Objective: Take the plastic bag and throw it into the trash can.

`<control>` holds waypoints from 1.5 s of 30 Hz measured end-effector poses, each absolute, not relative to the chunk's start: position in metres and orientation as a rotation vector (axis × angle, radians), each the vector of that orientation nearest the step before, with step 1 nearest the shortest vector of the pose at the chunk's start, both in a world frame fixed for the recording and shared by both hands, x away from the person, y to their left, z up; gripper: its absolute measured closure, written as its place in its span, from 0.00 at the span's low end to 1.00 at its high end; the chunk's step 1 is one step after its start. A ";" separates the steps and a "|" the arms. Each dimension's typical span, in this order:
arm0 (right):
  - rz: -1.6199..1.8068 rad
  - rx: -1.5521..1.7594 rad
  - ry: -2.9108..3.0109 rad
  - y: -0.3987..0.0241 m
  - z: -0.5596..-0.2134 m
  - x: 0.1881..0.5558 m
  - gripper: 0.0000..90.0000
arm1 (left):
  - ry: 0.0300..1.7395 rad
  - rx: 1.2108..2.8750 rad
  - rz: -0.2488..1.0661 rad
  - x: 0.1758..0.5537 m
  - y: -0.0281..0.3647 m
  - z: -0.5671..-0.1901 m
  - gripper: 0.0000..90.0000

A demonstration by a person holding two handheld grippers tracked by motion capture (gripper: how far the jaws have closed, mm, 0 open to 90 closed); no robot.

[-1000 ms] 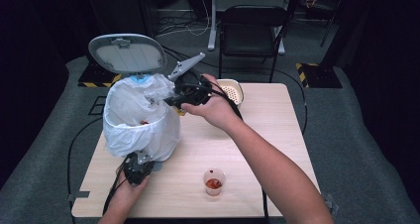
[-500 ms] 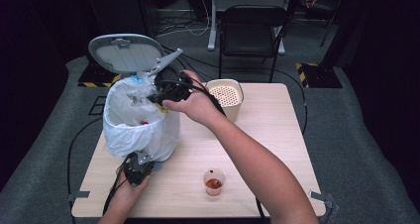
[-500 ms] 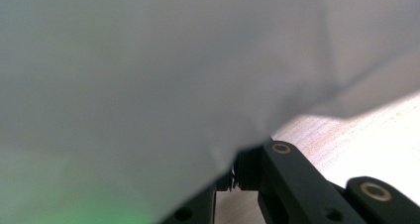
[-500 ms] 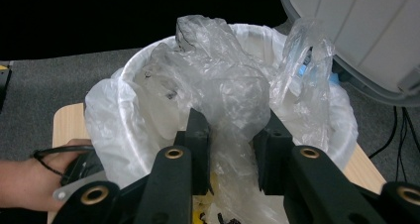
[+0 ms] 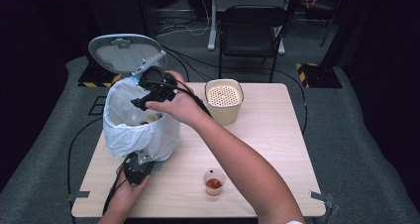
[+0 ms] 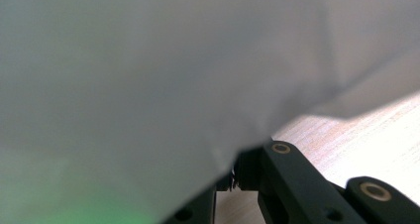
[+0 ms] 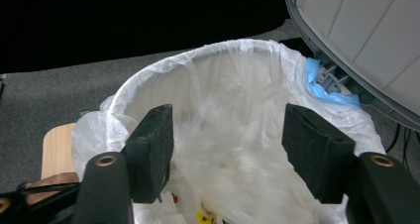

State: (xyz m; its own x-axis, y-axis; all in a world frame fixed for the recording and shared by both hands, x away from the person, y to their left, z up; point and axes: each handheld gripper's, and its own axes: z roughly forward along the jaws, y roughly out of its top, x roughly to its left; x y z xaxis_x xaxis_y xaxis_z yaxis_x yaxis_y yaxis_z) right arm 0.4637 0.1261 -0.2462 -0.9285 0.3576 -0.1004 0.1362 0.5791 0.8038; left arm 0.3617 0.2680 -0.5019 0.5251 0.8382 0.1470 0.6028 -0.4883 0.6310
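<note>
Overhead, the right gripper (image 5: 140, 101) hovers above the lined bin (image 5: 141, 127) on the wooden table (image 5: 277, 149), jaws just opened, nothing between them; the left gripper (image 5: 137, 163) pinches the bag low down. Left gripper view – jaws clamped on white bag (image 6: 148, 75). Right gripper view – scraps inside, lid (image 7: 366, 40) up.

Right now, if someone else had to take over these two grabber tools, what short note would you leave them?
Left gripper: shut on the white bag low on the bin's near side, steadying it.
Right gripper: over the bin's mouth, jaws just opened, nothing between them.
Bin: on the table's left, lid up, bag lining it, some scraps at the bottom.
Small cup with red bits: near front edge.
Beige container with a perforated top: behind the right hand.
Done: apparently one drop into the bin.
Left, probably: the cup's contents, then closing the lid.
</note>
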 end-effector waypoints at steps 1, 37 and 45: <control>1.284 0.409 2.550 0.123 -0.245 0.462 0.39 | 1.171 2.245 0.620 0.362 0.268 -0.503 0.97; 1.217 0.574 2.556 -0.038 -0.360 0.387 0.15 | 1.144 2.253 0.617 0.363 0.268 -0.502 0.97; 1.266 0.606 2.597 -0.059 -0.392 0.366 0.12 | 1.148 2.254 0.619 0.363 0.268 -0.503 0.97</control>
